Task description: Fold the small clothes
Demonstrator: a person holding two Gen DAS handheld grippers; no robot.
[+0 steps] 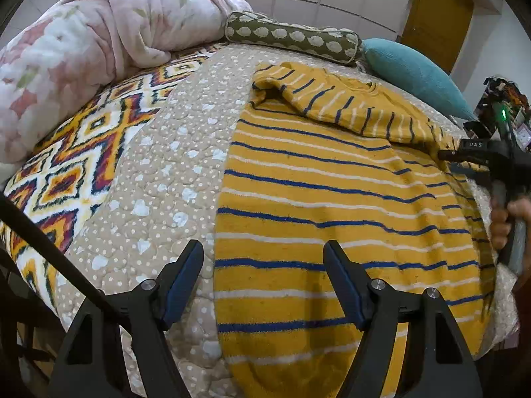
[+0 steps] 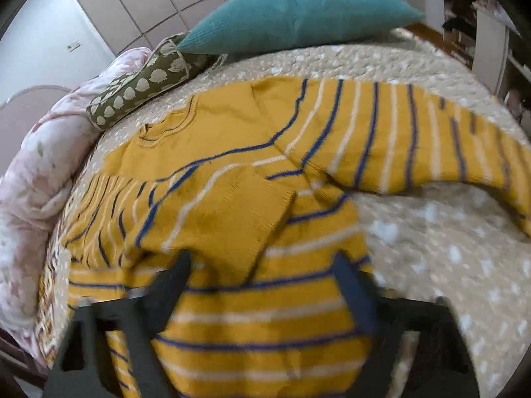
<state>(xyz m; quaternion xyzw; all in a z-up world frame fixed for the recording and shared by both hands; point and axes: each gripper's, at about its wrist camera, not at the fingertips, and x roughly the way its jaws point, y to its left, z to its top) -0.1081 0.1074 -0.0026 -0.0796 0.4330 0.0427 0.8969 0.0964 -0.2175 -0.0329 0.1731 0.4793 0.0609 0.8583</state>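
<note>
A yellow sweater [image 1: 332, 205] with blue and white stripes lies flat on the beige dotted quilt [image 1: 159, 165]. Its left sleeve [image 1: 332, 99] is folded across the chest, cuff near the right side. My left gripper [image 1: 264, 248] is open and empty above the sweater's left lower edge. My right gripper [image 2: 262, 258] is open and hovers over the sweater body [image 2: 259, 318], just below the folded sleeve's cuff [image 2: 239, 212]. The other sleeve [image 2: 415, 146] stretches out to the right on the quilt. The right gripper also shows in the left wrist view [image 1: 464, 156] at the sweater's right side.
A pink floral blanket [image 1: 83, 49] is bunched at the far left. An olive bolster [image 1: 292, 36] and a teal pillow [image 1: 415, 73] lie at the head of the bed. A patterned blanket [image 1: 83, 152] lies on the left. Cluttered shelves [image 2: 464, 16] stand at the right.
</note>
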